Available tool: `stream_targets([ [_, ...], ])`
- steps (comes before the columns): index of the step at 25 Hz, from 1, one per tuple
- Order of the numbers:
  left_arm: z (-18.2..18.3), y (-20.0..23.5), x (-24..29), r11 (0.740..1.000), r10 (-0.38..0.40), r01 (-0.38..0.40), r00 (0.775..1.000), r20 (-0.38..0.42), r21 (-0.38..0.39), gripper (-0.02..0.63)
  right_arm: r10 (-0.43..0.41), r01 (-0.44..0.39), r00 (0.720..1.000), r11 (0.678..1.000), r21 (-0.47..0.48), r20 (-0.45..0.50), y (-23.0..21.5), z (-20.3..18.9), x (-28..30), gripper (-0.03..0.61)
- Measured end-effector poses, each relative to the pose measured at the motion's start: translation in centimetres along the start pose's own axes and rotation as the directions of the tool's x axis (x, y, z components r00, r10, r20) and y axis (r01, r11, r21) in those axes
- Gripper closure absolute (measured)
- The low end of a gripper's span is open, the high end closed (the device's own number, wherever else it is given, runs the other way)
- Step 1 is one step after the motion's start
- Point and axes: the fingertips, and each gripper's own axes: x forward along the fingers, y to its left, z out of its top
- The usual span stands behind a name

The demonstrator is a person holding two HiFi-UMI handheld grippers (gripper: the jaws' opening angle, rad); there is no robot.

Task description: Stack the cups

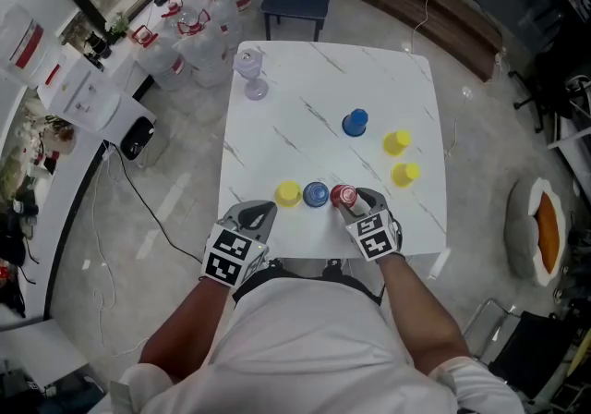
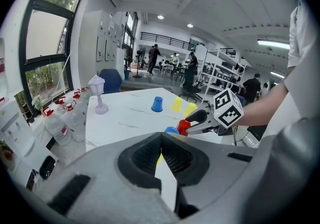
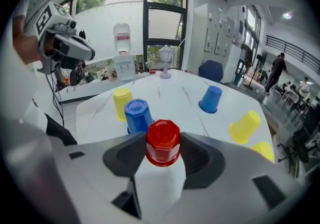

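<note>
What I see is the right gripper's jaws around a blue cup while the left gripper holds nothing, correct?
Not quite: the right gripper has its jaws around the red cup; a blue cup stands just beyond it, as the right gripper view shows. The left gripper indeed holds nothing.

No legible text in view.
Cubes on left gripper and right gripper carry square marker patterns only; red labels on far-left water jugs unreadable.
</note>
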Motion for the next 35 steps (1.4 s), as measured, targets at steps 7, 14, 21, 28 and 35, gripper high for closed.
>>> stream_targets([
  [7,-0.2,0.6,0.1,1.000,0.009,-0.009,1.000,-0.007,-0.009,0.606,0.022,-0.023,0.998,0.999,0.028,0.051,0.1,1.7,-1.5,0.330],
  [14,0.3,1.2,0.2,0.999,0.042,-0.042,0.999,0.001,-0.034,0.606,-0.038,0.011,0.988,0.984,0.180,0.147,-6.4,5.4,-1.0,0.364],
  [21,-0.3,1.9,-0.6,0.994,0.093,-0.094,0.996,-0.016,-0.064,0.606,-0.129,0.104,0.986,0.970,0.218,0.103,-14.8,8.1,4.9,0.360],
  [28,-1.5,2.8,-1.7,0.981,0.150,-0.152,0.988,-0.032,-0.119,0.606,-0.120,0.110,0.992,0.978,0.179,0.048,-16.8,9.6,8.7,0.331],
  [35,-2.2,3.7,-2.4,0.974,0.171,-0.175,0.985,-0.037,-0.143,0.606,-0.133,0.131,0.991,0.977,0.166,0.001,-17.1,9.2,10.1,0.356],
])
